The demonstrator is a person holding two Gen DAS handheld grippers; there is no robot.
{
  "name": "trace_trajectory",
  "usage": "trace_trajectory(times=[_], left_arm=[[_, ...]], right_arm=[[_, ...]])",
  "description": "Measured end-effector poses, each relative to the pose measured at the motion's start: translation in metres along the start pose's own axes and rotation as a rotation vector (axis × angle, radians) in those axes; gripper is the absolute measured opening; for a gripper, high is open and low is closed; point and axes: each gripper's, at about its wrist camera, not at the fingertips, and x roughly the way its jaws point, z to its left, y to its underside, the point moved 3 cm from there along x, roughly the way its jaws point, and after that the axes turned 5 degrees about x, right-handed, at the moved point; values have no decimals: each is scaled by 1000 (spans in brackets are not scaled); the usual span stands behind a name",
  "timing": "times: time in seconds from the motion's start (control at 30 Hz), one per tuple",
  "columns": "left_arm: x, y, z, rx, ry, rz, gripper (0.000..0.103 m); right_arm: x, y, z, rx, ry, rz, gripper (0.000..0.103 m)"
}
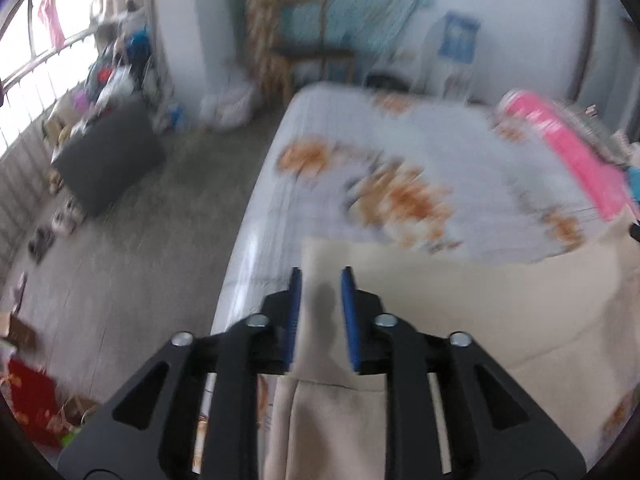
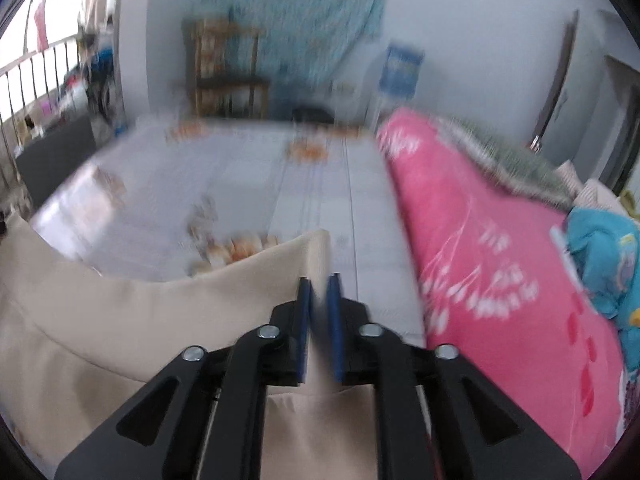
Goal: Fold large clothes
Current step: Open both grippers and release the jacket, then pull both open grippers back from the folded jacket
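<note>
The fold looks only partly made: the beige garment (image 1: 460, 312) lies along the lower part of both frames on the flowered bedsheet (image 1: 332, 128), its far edge stretched between the two tools, and squaring and later folds appear still to come. In the left wrist view the left gripper (image 1: 322, 312) stands slightly open, a garment corner between the blue pads with a visible gap on either side, so nothing looks pinched. In the right wrist view the right gripper (image 2: 319, 320) is parted more narrowly, the cloth's corner running between its pads; whether they press it cannot be told. A pink quilt (image 2: 500, 248) fills the right.
</note>
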Motion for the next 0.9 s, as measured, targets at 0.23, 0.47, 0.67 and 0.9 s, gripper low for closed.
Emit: trace_trajectory(times=[0.23,0.47,0.67,0.9], left_arm=[[-35,15,2,-11,107,-100,28],[-25,78,-13,-84,298,105,30],[-31,99,6,-165,277,95,30],[-67,128,-9,-71,291,64,43]], right_arm=[[-23,16,-9,51,-80,-28,31],[-51,72,-8,98,-309,93,31],[-30,115,-46,242,-230,225,20],[-73,143,-45,240,-208,181,22]])
